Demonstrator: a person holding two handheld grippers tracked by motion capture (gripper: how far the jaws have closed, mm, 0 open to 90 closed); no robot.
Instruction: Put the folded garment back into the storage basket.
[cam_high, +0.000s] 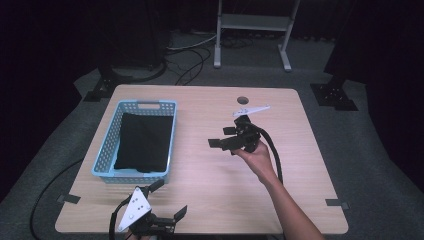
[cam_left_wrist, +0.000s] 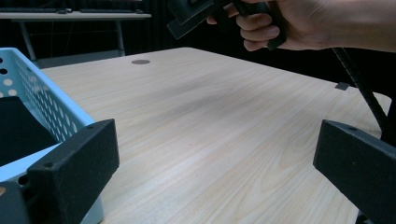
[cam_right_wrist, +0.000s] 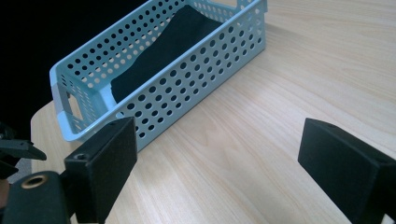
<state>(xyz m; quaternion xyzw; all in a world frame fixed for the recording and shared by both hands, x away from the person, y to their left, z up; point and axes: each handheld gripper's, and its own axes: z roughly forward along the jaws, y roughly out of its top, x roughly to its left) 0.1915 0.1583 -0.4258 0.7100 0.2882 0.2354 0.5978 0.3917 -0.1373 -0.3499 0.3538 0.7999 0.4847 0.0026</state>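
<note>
Sitting along the left edge of the table, the pale blue perforated basket runs with its long axis from the near side toward the far side, and a folded black cloth lies flat inside it, covering most of the floor. Just below the basket's near short wall, at the near edge of the table, the left gripper hovers with its jaws spread wide and nothing between them; in the left gripper view the basket's corner stands right beside its left jaw, with a dark patch of the cloth behind the wall. Further right, about mid-table, the right gripper is held up off the wood by the person's hand, its jaws likewise gaping and empty, pointing left toward the basket's long side wall. From the right gripper view the basket lies ahead and to the left, well apart from the jaws, the cloth visible over the rim. Judging by position, the left gripper is the nearer one, though reaching the cloth would mean rising over the near wall first.
</note>
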